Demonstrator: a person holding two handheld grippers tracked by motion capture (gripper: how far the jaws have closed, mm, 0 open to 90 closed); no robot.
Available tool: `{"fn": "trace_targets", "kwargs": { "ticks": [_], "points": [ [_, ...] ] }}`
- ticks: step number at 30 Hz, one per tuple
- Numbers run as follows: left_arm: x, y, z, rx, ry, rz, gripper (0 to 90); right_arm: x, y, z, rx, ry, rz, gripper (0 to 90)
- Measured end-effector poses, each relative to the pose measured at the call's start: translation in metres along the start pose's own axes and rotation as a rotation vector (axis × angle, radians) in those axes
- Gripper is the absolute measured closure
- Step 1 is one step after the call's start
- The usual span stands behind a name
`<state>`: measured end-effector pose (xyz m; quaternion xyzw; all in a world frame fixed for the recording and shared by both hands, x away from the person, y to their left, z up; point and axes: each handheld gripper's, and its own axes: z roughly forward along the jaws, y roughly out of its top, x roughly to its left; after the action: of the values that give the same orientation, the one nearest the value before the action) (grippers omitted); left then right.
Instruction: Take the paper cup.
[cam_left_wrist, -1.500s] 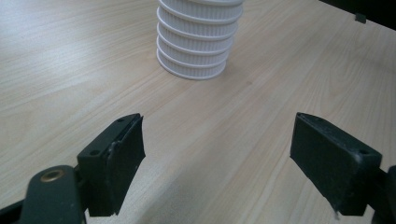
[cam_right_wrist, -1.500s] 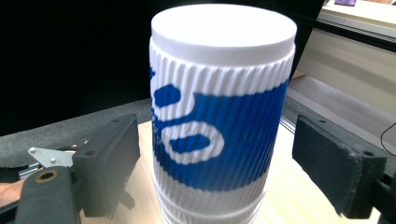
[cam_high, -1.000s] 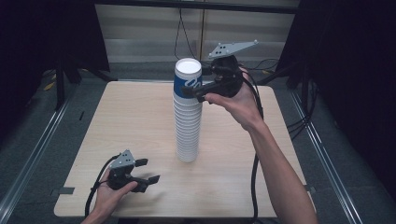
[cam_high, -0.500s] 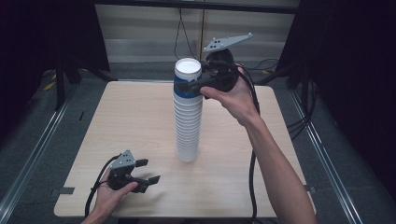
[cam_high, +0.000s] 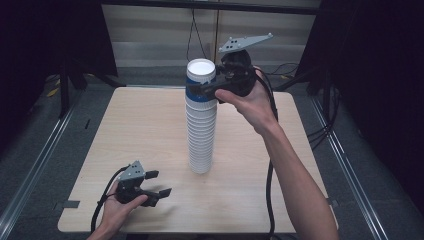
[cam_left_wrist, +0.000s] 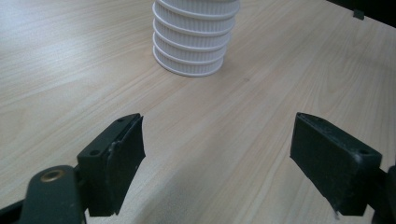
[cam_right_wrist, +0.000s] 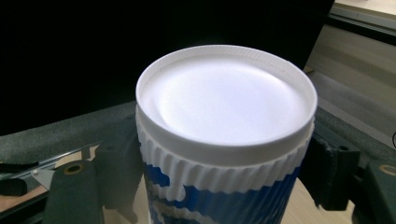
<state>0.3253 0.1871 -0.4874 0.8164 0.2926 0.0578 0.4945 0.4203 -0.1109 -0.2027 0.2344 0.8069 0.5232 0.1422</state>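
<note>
right gripper (cam_high: 200, 92) jaws just closed onto blue-white top cup (cam_high: 200, 82) of upside-down cup stack (cam_high: 201, 135), left gripper (cam_high: 157, 183) released, resting on table (cam_high: 145, 130)

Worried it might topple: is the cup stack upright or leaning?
Upright: the cup stack stands straight on the table, with the right gripper clamped on its top cup.

surface: light wooden table (cam_high: 150, 130) | on it: upright cup stack (cam_high: 201, 140)
</note>
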Motion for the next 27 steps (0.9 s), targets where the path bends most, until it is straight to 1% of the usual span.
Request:
{"fn": "trace_targets", "kwargs": {
  "ticks": [1, 5, 7, 9, 13, 18, 22, 27],
  "points": [
    [0.0, 0.0, 0.0, 0.0, 0.0, 0.0, 17.6, 0.0, 0.0, 0.0, 0.0, 0.0, 0.0, 25.5],
    [0.0, 0.0, 0.001, 0.001, -0.002, 0.0, 17.6, 0.003, 0.0, -0.003, -0.05, -0.006, 0.008, 25.8],
    [0.0, 0.0, 0.001, 0.0, -0.003, 0.0, 17.6, 0.003, 0.001, -0.004, -0.068, -0.017, 0.006, 25.8],
    [0.0, 0.0, 0.001, 0.001, -0.003, 0.001, 17.6, 0.003, 0.003, -0.006, -0.087, -0.016, 0.01, 25.9],
    [0.0, 0.0, 0.001, 0.0, -0.005, 0.0, 17.6, 0.004, 0.005, -0.007, -0.102, -0.018, 0.01, 26.0],
    [0.0, 0.0, 0.001, 0.0, -0.013, 0.009, 17.6, 0.003, 0.006, -0.008, -0.12, -0.008, 0.019, 26.1],
    [0.0, 0.0, 0.001, -0.004, -0.009, 0.006, 17.5, 0.003, 0.006, -0.009, -0.131, -0.014, 0.024, 26.2],
    [0.0, 0.0, 0.0, -0.006, -0.002, 0.002, 17.5, 0.002, 0.006, -0.011, -0.166, -0.013, 0.047, 26.2]
  ]
}}
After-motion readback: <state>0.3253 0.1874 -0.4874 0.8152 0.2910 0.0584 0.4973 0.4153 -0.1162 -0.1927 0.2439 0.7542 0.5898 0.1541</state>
